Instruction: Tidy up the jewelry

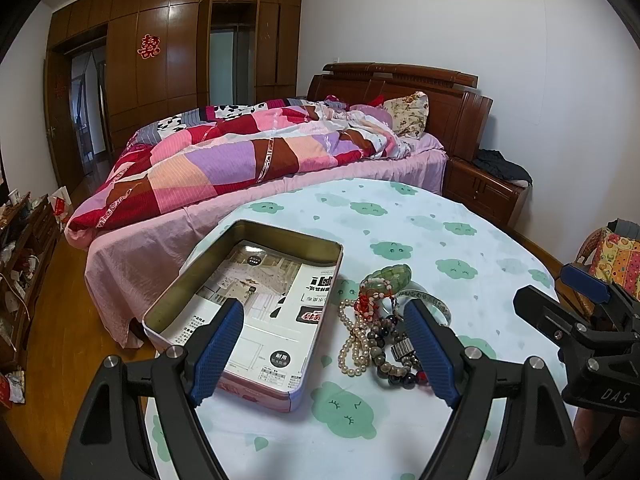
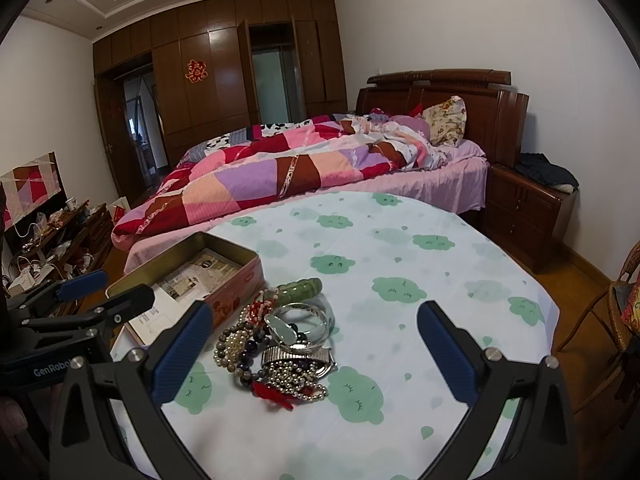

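- Metal tin (image 1: 256,312), lidless and rectangular, lay on the cloud-print tablecloth (image 1: 420,240) with only printed paper sheets (image 1: 264,300) lining its bottom; judged the intended receptacle, as no jewelry was inside it.
- Jewelry pile (image 2: 280,348) lay just beside the tin, on the side away from the bed: pearl strand (image 1: 354,344), dark bead bracelets (image 1: 394,362), green jade piece (image 1: 390,276), clear bangle (image 2: 308,316), metal-link watch band (image 2: 298,356) and red tassels (image 2: 276,394), all heaped and overlapping, so that a single piece would probably drag its neighbours when lifted.
- Left gripper (image 1: 324,350) hovered above the tin's near end with jaws spread wide and nothing between them; one pad overlapped the tin and the other the pile's edge.
- Right gripper (image 2: 316,352) hovered on the pile's far side from the tin, jaws likewise wide apart and empty, framing the heap; judged ready for a first pick.
- Tin wall stood between pile and tin floor, so any piece would need lifting over the rim.
- Beyond the tin stood a bed (image 1: 260,152) with a patchwork quilt and a wooden wardrobe (image 2: 224,72); neither obstructed the work.
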